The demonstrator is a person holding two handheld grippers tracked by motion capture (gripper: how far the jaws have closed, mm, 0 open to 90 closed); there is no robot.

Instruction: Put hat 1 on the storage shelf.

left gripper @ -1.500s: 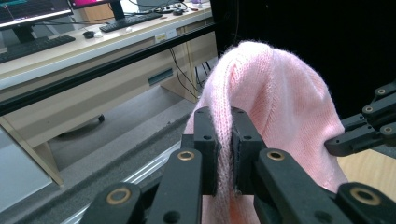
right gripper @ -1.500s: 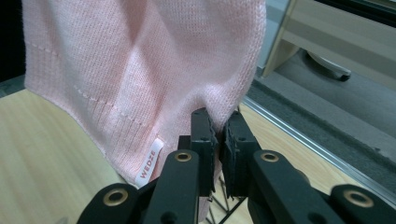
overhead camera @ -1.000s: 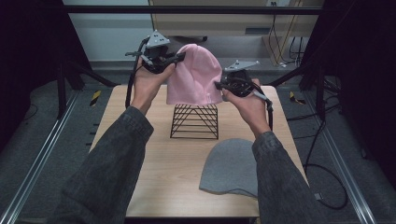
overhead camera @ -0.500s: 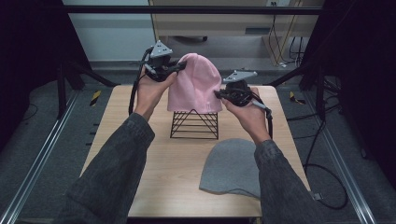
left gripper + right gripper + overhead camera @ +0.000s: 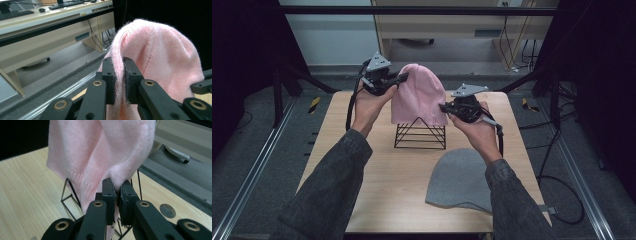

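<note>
The left gripper (image 5: 398,80) pinches a fold of knit high on the left side of the pink beanie (image 5: 417,95), its jaws pressed tight on the fabric, as the left gripper view shows. The beanie hangs in the air above the black wire stand (image 5: 420,134) at the far middle of the table (image 5: 337,130), crown up and open hem down, so its long axis runs roughly vertical. It looks soft, light and limp, likely to sag wherever unsupported, so the hem's two sides seem the best holds. The right gripper (image 5: 446,108) nips the lower right edge, jaws closed on it. A grey beanie (image 5: 457,180) lies flat nearer the person
</note>
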